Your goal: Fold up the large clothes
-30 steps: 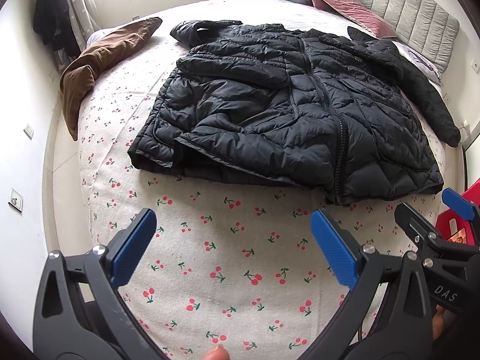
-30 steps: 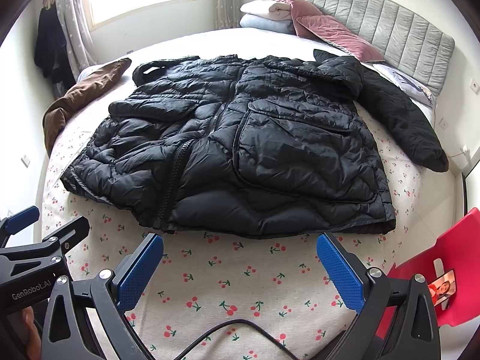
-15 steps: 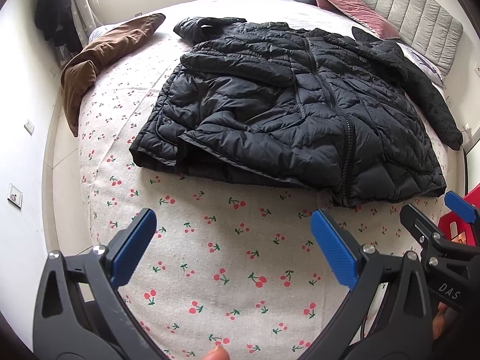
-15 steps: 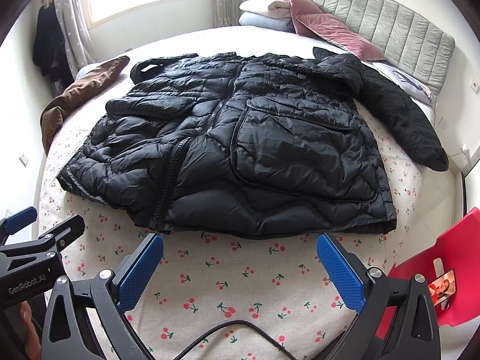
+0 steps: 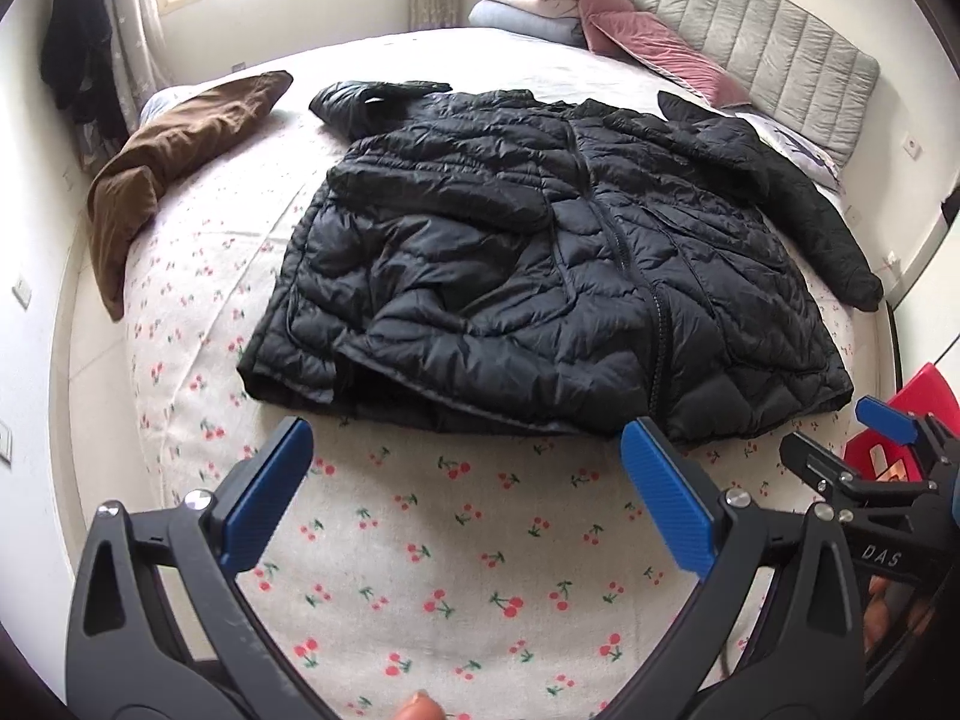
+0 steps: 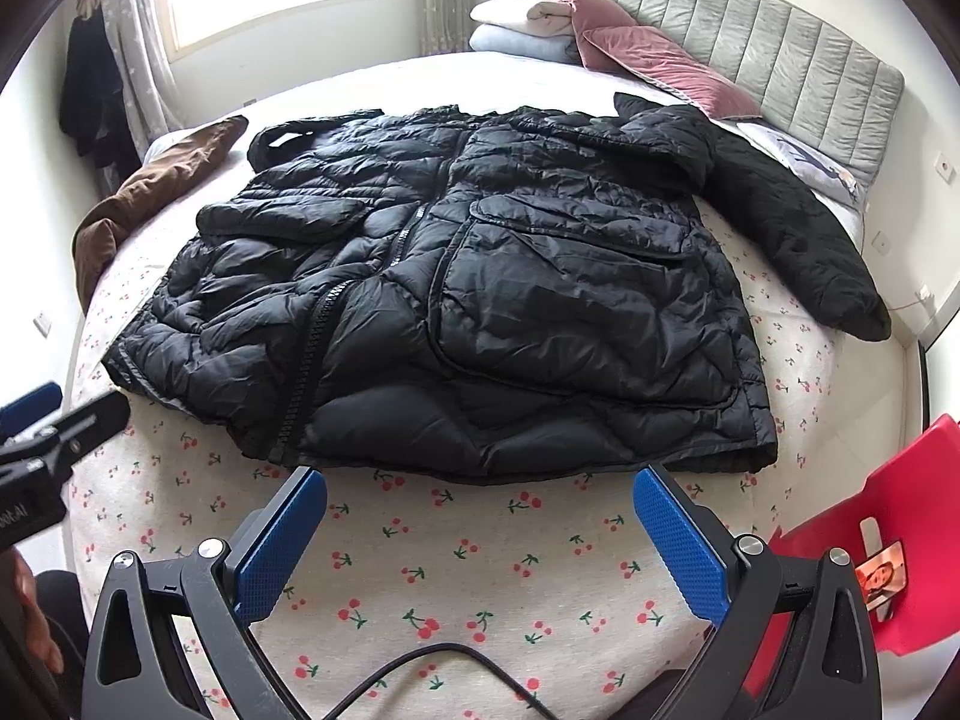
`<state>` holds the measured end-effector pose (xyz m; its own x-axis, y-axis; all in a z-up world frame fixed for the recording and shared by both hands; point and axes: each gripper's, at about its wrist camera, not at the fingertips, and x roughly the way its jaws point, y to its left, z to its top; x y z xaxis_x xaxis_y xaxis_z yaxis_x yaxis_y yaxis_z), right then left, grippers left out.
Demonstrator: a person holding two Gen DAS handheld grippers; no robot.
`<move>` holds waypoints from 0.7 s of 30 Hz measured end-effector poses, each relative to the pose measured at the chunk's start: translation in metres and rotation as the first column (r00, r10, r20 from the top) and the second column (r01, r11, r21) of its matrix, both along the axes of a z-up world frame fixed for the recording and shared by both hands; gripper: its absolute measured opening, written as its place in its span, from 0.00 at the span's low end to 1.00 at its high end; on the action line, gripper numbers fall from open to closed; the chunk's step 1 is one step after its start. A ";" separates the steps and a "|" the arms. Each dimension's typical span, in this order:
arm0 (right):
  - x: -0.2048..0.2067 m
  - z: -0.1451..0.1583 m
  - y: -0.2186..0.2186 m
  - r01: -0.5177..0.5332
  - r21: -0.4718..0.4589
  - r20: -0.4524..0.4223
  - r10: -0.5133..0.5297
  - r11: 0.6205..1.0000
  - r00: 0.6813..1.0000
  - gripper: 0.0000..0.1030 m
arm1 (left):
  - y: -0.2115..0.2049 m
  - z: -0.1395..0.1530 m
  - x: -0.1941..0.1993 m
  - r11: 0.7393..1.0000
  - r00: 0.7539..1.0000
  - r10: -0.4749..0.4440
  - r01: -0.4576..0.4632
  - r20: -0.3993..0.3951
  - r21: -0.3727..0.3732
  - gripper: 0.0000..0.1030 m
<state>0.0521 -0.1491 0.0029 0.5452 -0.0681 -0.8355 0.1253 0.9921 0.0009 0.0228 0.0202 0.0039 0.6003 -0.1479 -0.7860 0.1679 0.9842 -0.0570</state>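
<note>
A large black puffer jacket (image 5: 540,264) lies front up on the cherry-print bed sheet (image 5: 456,546). Its zip runs down the middle. One sleeve is folded across the chest (image 5: 432,192); the other sleeve (image 6: 804,246) stretches out towards the right. The jacket also shows in the right wrist view (image 6: 480,300). My left gripper (image 5: 468,492) is open and empty, just short of the jacket's hem. My right gripper (image 6: 480,540) is open and empty, also just short of the hem, to the right of the left one.
A brown garment (image 5: 174,162) lies at the bed's far left edge. Folded blankets and pink pillows (image 6: 600,30) sit by the grey headboard (image 6: 780,60). A red chair (image 6: 888,540) stands at the bed's near right. Dark clothes (image 5: 78,54) hang by the window.
Both grippers have moved forward, closer to the jacket's hem. Both have stayed open. The jacket has not moved.
</note>
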 end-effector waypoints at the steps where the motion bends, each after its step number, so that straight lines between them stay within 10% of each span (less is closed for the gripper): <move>1: 0.000 0.000 -0.004 -0.013 0.009 -0.005 0.013 1.000 1.000 1.00 | 0.002 0.002 0.003 1.000 1.000 -0.013 0.013 -0.004 0.003 0.99; 8: 0.002 0.000 -0.050 -0.054 0.081 -0.014 0.055 0.995 0.998 1.00 | 0.036 0.012 0.040 0.996 0.997 -0.073 0.074 -0.034 0.043 0.99; 21: 0.004 -0.036 -0.206 0.126 0.282 -0.067 -0.111 0.951 0.992 1.00 | 0.130 -0.051 0.131 0.965 0.972 -0.021 -0.041 -0.234 -0.258 0.98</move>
<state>0.0561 -0.3554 -0.0334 0.5049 0.1153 -0.8554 0.2489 0.9295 0.2722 0.1536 0.1504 -0.0472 0.4076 -0.3605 -0.8390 0.1095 0.9314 -0.3470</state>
